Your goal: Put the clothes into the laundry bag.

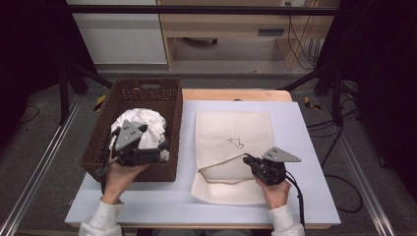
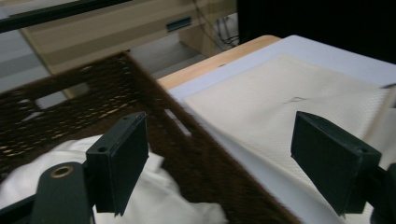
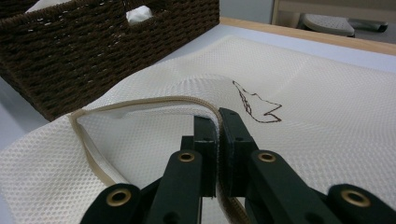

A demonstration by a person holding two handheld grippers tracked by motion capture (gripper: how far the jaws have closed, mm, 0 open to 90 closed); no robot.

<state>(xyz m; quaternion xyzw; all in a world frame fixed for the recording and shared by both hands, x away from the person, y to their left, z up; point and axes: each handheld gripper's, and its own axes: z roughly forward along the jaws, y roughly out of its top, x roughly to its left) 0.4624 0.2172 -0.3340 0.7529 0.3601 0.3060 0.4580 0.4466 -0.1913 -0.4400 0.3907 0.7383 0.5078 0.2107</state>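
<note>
The dark brown woven rectangular basket (image 1: 147, 96) sits at the table's left side, holding a crumpled white cloth bundle (image 1: 145, 123). The left gripper (image 2: 219, 158) hovers over the bundle, its fingers (image 2: 122, 158) spread wide and holding nothing. To the right, flat on the pale blue table (image 1: 305, 147), lies the cream mesh zippered laundry bag (image 1: 236, 132). The right gripper (image 3: 217, 149) has its fingers pressed together on the bag's zipper edge, lifting the mouth open. Recommended: keep that edge raised (and steady) while the left gripper takes the bundle. The bag's interior is hidden; the bundle's folds are indistinct.
</note>
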